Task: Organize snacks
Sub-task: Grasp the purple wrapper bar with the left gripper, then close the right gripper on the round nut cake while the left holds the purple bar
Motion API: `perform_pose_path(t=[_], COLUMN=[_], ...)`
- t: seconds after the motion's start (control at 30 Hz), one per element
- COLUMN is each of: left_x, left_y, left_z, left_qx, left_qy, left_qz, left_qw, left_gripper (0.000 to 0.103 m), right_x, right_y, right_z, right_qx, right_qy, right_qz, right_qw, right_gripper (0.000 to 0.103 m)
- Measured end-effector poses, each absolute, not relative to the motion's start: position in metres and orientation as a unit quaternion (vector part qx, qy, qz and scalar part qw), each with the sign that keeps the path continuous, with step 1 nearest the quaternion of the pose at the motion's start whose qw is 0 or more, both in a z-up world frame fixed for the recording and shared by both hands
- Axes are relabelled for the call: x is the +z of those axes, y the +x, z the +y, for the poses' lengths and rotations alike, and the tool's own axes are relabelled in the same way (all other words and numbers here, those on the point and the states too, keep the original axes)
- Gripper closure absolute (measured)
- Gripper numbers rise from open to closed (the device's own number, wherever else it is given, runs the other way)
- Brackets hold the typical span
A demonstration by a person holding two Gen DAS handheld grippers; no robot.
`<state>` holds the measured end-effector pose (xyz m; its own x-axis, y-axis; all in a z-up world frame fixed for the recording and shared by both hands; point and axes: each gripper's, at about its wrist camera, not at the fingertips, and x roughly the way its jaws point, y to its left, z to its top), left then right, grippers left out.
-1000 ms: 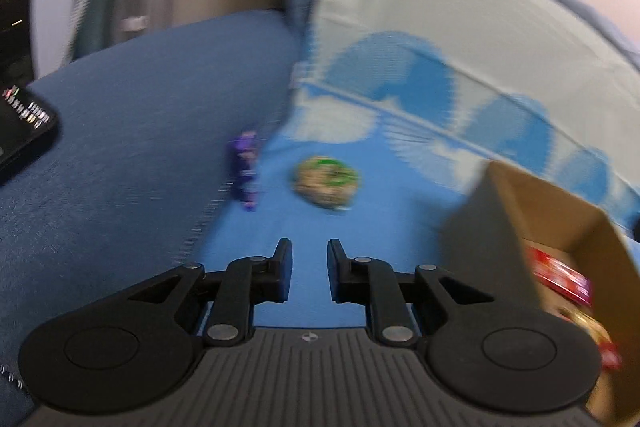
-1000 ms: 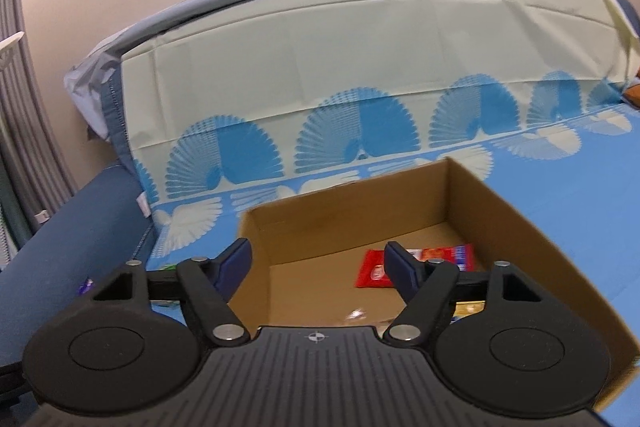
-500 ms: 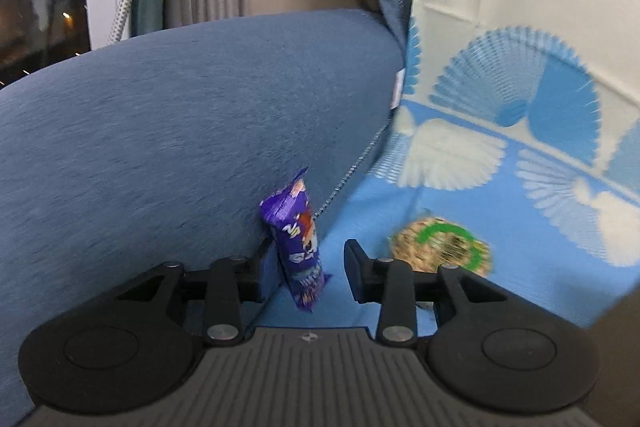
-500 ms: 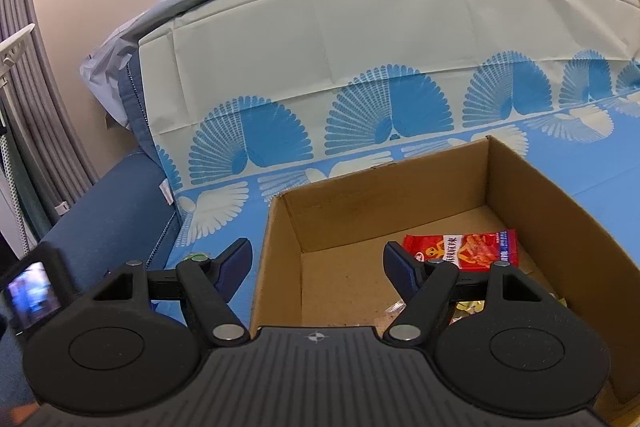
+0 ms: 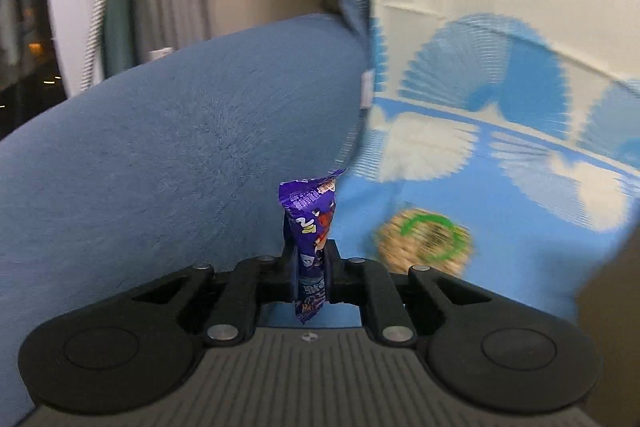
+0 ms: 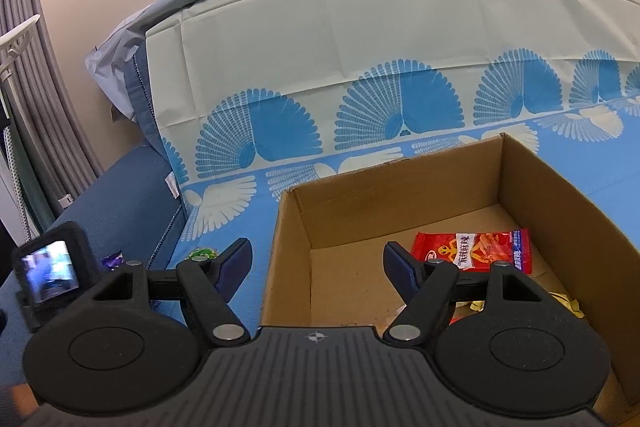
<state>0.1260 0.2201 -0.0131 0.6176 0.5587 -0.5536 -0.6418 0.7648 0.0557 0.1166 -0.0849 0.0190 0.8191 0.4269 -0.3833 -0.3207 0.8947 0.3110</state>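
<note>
Jaws: the left gripper (image 5: 308, 269) is clamped on a purple packet (image 5: 309, 227), which stands upright between the fingers at the left edge of the sheet (image 5: 500, 227), against the blue cushion (image 5: 160, 155). The right gripper (image 6: 318, 261) is wide apart and holds nothing, poised over the near left corner of the box (image 6: 400, 195).

Progress, as judged: partly done. A red packet (image 6: 474, 251) lies flat on the box floor, with yellow wrappers (image 6: 564, 301) near the right wall. The purple packet is gripped but not yet boxed. A round snack (image 5: 426, 241), just right of it on the sheet, is untouched.

Materials: the purple packet is thin crinkled foil with a crimped top. The round snack looks grainy, with a green ring; it is blurred. The sheet is smooth, printed with blue fans. The box is plain corrugated card, open-topped. The red packet is glossy film.
</note>
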Motion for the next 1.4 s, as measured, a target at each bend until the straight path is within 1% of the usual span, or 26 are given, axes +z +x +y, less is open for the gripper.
perform_pose_path(t=[0.17, 0.3, 0.37, 0.43, 0.5, 0.57, 0.6, 0.63, 0.67, 0.7, 0.73, 0.8, 0.87, 0.97, 1.1, 1.23, 1.4], left_x=[0.004, -0.008, -0.02, -0.031, -0.039, -0.046, -0.049, -0.053, -0.056, -0.057, -0.059, -0.064, -0.067, -0.064, -0.051, -0.052, -0.057], left_y=[0.066, 0.029, 0.02, 0.013, 0.012, 0.01, 0.011, 0.013, 0.015, 0.014, 0.015, 0.018, 0.024, 0.024, 0.003, -0.015, -0.013], left_z=[0.206, 0.202, 0.201, 0.204, 0.212, 0.216, 0.218, 0.219, 0.22, 0.221, 0.22, 0.217, 0.212, 0.208, 0.207, 0.222, 0.213], left_qx=[0.208, 0.127, 0.11, 0.118, 0.129, 0.141, 0.141, 0.145, 0.147, 0.145, 0.143, 0.138, 0.129, 0.106, 0.089, 0.077, 0.081], left_qy=[-0.135, -0.187, -0.181, -0.182, -0.194, -0.201, -0.203, -0.206, -0.21, -0.215, -0.218, -0.214, -0.19, -0.171, -0.126, -0.152, -0.131], left_qz=[0.338, 0.393, 0.413, 0.42, 0.412, 0.403, 0.402, 0.404, 0.405, 0.402, 0.401, 0.408, 0.412, 0.42, 0.414, 0.416, 0.432], left_qw=[0.908, 0.891, 0.886, 0.881, 0.881, 0.881, 0.882, 0.879, 0.878, 0.878, 0.878, 0.877, 0.882, 0.885, 0.897, 0.893, 0.889], left_gripper=[0.09, 0.089, 0.088, 0.087, 0.083, 0.083, 0.079, 0.079, 0.073, 0.064, 0.062, 0.062, 0.062, 0.084, 0.086, 0.086, 0.084], right_x=[0.02, 0.02, 0.02, 0.02, 0.02, 0.019, 0.018, 0.018, 0.017, 0.016, 0.016, 0.015, 0.015, 0.013, 0.011, 0.011, 0.01], right_y=[0.115, 0.112, 0.111, 0.11, 0.109, 0.108, 0.107, 0.106, 0.106, 0.105, 0.104, 0.102, 0.1, 0.096, 0.09, 0.082, 0.072], right_z=[-0.083, -0.08, -0.078, -0.076, -0.074, -0.073, -0.072, -0.071, -0.07, -0.068, -0.067, -0.064, -0.062, -0.057, -0.049, -0.04, -0.024], right_qx=[0.199, 0.206, 0.208, 0.21, 0.212, 0.213, 0.214, 0.214, 0.215, 0.218, 0.22, 0.222, 0.225, 0.233, 0.247, 0.266, 0.29], right_qy=[0.11, 0.098, 0.093, 0.088, 0.082, 0.078, 0.075, 0.073, 0.07, 0.067, 0.062, 0.054, 0.048, 0.036, 0.016, 0.0, -0.024], right_qz=[0.224, 0.22, 0.219, 0.217, 0.216, 0.216, 0.216, 0.217, 0.217, 0.217, 0.216, 0.214, 0.211, 0.208, 0.204, 0.198, 0.188], right_qw=[0.948, 0.948, 0.949, 0.949, 0.95, 0.95, 0.95, 0.95, 0.95, 0.949, 0.949, 0.95, 0.95, 0.949, 0.947, 0.943, 0.938], right_gripper=[0.028, 0.028, 0.028, 0.028, 0.028, 0.028, 0.028, 0.028, 0.028, 0.028, 0.028, 0.028, 0.028, 0.028, 0.027, 0.027, 0.026])
